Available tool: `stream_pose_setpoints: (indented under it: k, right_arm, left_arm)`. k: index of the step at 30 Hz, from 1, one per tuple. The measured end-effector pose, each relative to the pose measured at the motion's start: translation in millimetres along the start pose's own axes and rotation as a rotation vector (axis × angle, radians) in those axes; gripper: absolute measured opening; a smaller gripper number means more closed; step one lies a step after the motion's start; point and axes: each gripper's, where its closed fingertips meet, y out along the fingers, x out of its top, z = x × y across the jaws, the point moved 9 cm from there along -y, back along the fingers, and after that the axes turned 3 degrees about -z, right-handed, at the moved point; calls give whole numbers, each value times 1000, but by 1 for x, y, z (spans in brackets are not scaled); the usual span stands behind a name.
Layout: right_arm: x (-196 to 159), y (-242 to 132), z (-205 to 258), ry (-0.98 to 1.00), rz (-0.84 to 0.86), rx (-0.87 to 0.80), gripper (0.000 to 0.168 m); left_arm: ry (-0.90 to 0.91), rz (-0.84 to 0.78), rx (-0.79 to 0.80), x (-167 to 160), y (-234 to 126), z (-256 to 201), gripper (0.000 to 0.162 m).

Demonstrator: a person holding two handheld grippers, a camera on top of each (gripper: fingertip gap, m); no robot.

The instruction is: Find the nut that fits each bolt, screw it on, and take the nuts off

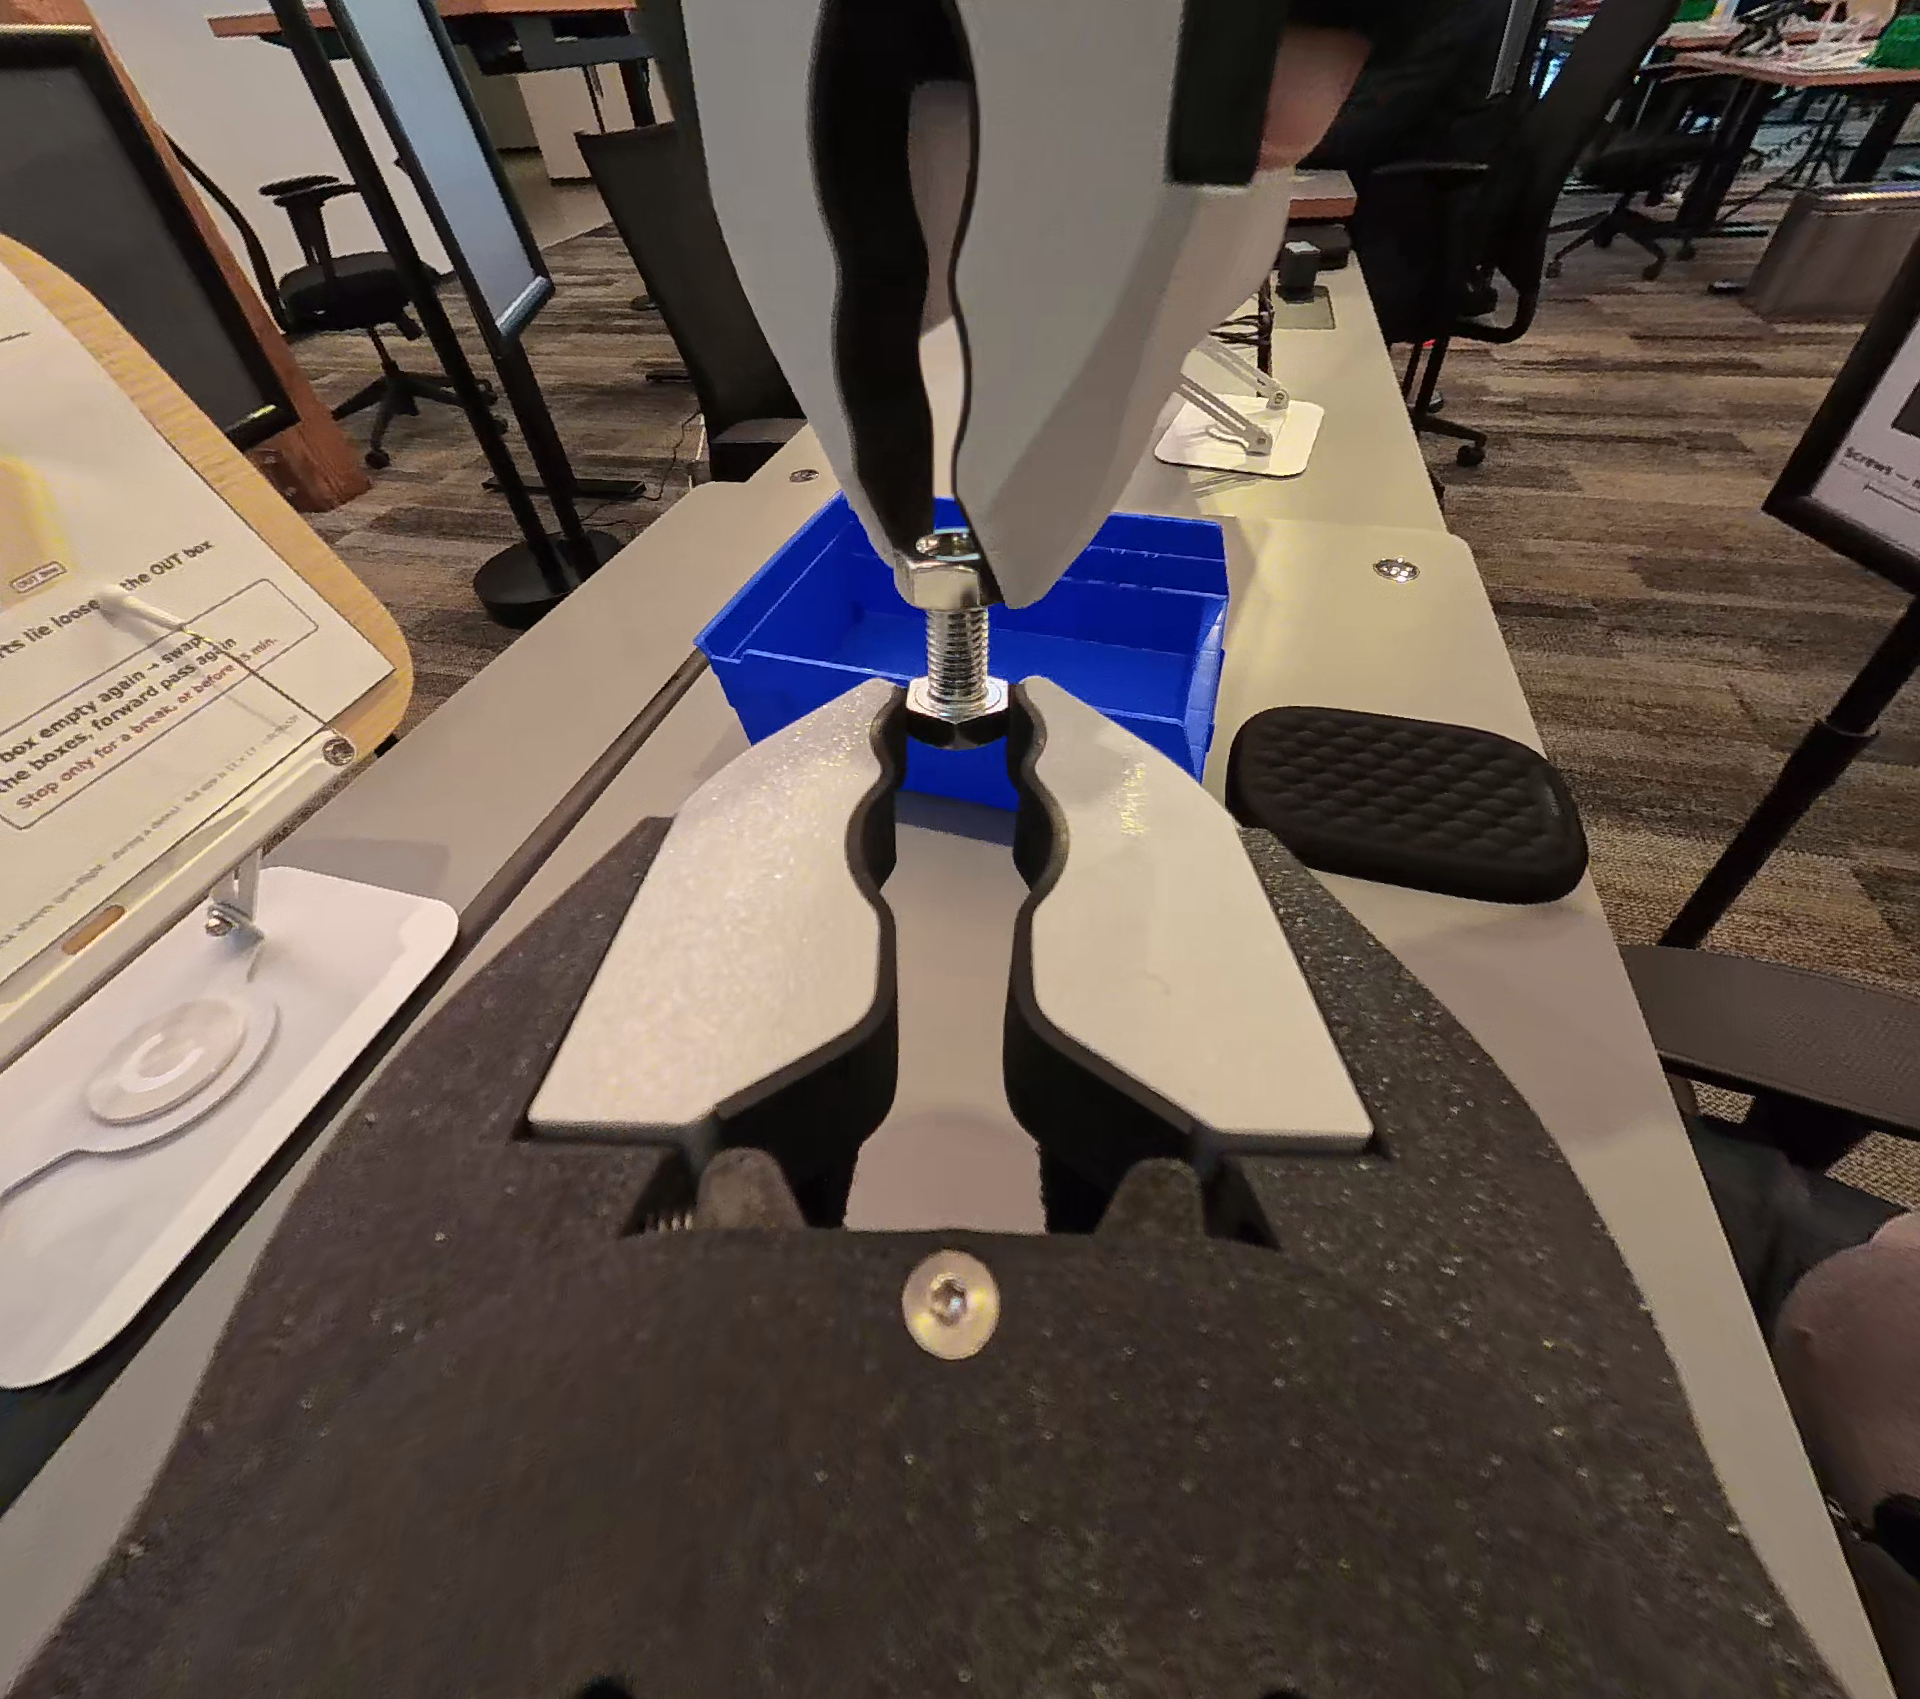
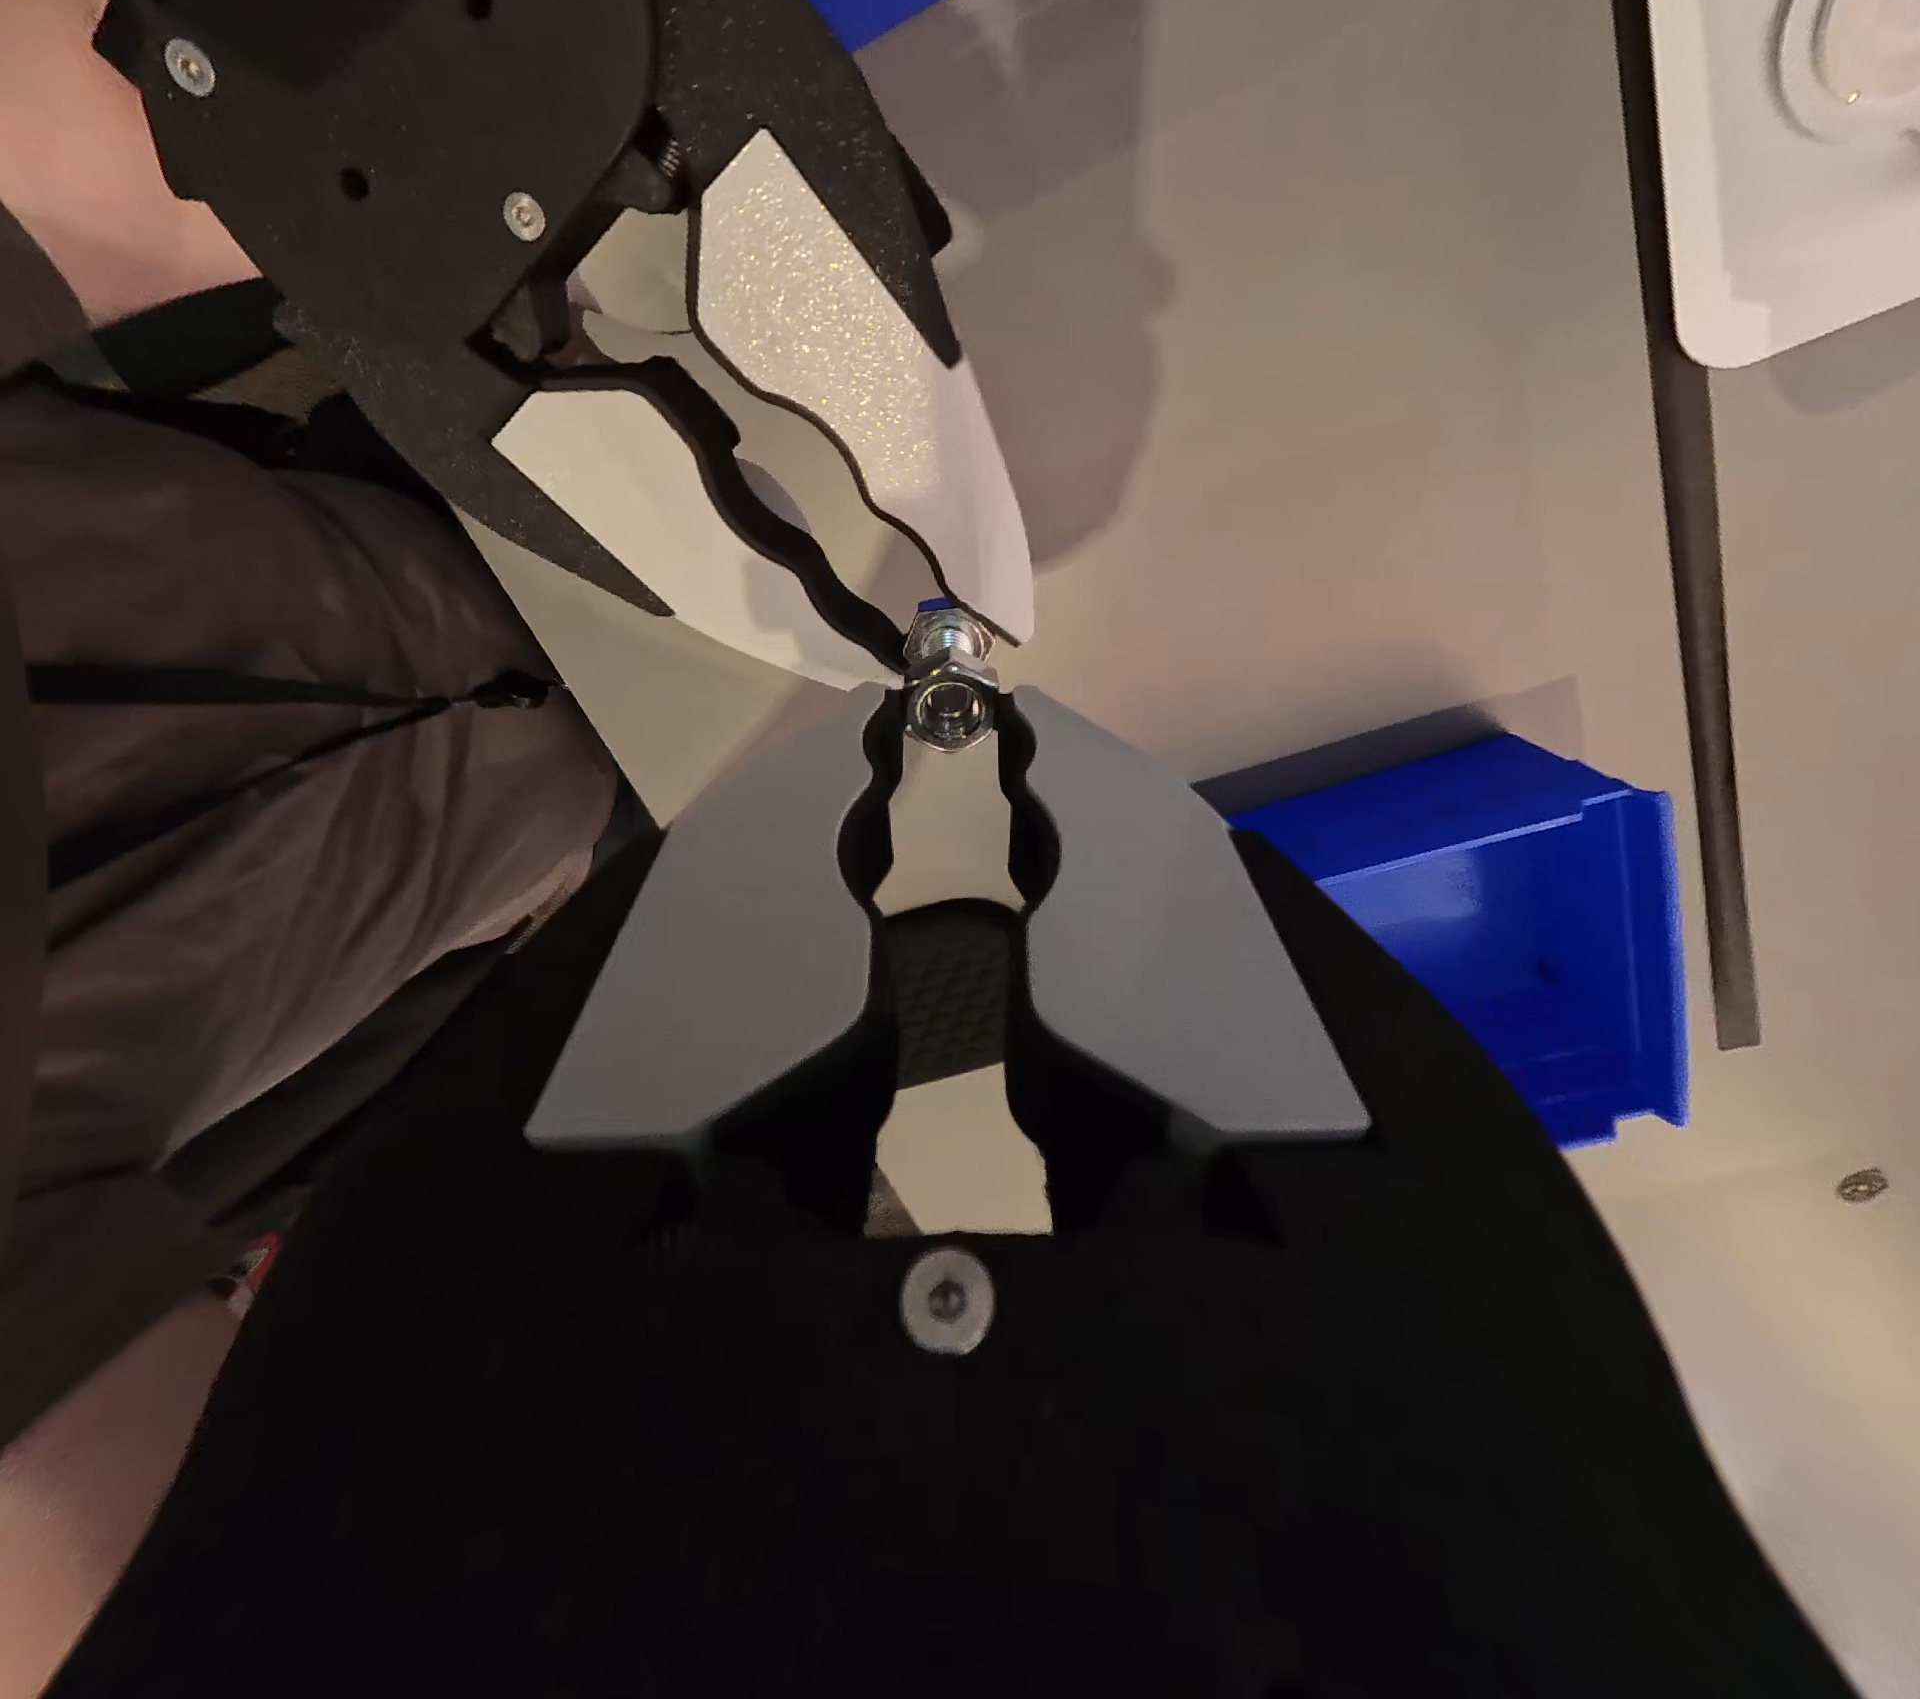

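Both grippers clamp one bolt | left: head | right: nut

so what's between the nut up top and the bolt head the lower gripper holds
Only bare threaded shank of the bolt, seen in the left wrist view: the nut sits at its top in the right gripper, the head in the left gripper.

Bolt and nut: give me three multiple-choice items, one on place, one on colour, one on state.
1. Where is the nut? A on the bolt's upper end; B on the floor; C on the table.
2. What colour is the bin behind the bolt? A red; B blue; C green.
3. The left gripper is: A wide open; B shut on the bolt's head; C empty.
Answers: 1A, it sits on the thread's top, held by the right gripper; 2B, blue walls; 3B, jaws clamp the hex head.
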Motion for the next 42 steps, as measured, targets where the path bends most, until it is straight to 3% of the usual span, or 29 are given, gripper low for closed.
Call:
stream_pose_setpoints:
  k: [19,28,33,39,42]
  right_arm:
    - [5,-3,7,-85,-29,0,23]
    - [12,-11,6,-162,-265,38,28]
    - [-5,-33,4,-224,-536,90,28]
    - [-71,-51,-10,-362,-1279,151,44]
    - [-102,-29,-15,-359,-1492,210,60]
  left_arm:
    - [-22,-78,-46,5,-6,-1,18]
    - [-33,-104,-76,8,-8,-3,18]
    - [-48,-115,-90,7,-8,-2,18]
    - [-79,-184,-186,9,-5,-9,18]
    - [-99,-200,-246,6,2,-13,18]
